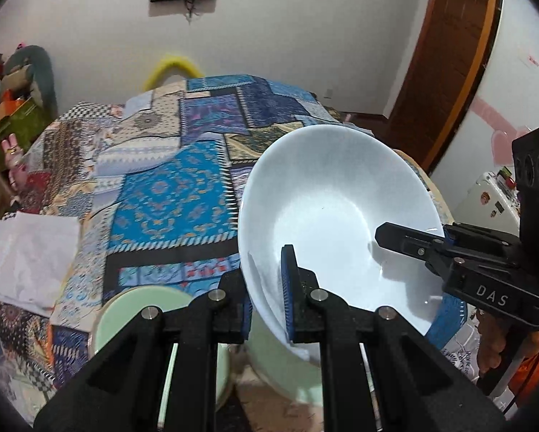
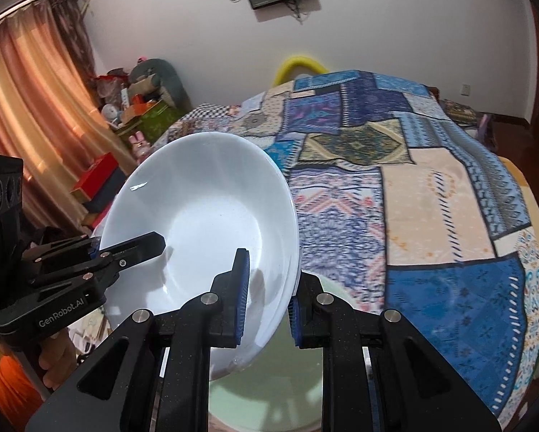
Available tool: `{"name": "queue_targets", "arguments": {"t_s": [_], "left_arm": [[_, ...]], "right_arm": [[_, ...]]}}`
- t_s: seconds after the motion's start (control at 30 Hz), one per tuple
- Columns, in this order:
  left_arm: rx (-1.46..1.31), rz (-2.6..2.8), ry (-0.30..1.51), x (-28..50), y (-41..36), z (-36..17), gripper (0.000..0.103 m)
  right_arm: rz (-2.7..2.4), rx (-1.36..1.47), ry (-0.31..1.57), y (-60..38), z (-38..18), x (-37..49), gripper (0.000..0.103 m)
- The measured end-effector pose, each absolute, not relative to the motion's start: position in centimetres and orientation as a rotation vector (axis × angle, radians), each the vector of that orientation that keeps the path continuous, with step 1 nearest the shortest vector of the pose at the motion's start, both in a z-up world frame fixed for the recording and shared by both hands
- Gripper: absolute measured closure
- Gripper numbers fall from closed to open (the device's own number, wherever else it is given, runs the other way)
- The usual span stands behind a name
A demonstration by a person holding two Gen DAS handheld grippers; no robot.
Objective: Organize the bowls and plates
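Green plate partly hidden behind white bowl.

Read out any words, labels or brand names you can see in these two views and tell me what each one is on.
"DAS" on the right hand-held gripper, body seen in the left wrist view.
"GenRobot.AI" on the left hand-held gripper, body seen in the right wrist view.
Red mark on the wall sticker: too small to read.
White bowl: no text.
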State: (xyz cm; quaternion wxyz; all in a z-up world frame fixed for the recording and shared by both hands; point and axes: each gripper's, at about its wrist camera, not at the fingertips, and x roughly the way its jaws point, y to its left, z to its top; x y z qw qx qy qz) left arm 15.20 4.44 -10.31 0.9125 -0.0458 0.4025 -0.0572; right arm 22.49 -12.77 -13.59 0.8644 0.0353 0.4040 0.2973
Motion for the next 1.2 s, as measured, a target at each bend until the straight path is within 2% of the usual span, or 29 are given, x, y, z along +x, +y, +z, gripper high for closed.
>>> {"name": "queue_targets", "arguments": {"t_s": [0.7, 1.2], "left_arm": [[-0.193, 0.033, 0.835, 9.9, 14.0, -12.8, 0.09], [-0.246, 0.09, 0.898, 8.5, 17.7, -16.5, 0.09]], "right_arm": [[0.765, 0.038, 0.909, -3.6, -16.2, 19.5, 0.085], [0.816, 0.034, 1.001, 0.5, -19.4, 18.4, 0.085]]}}
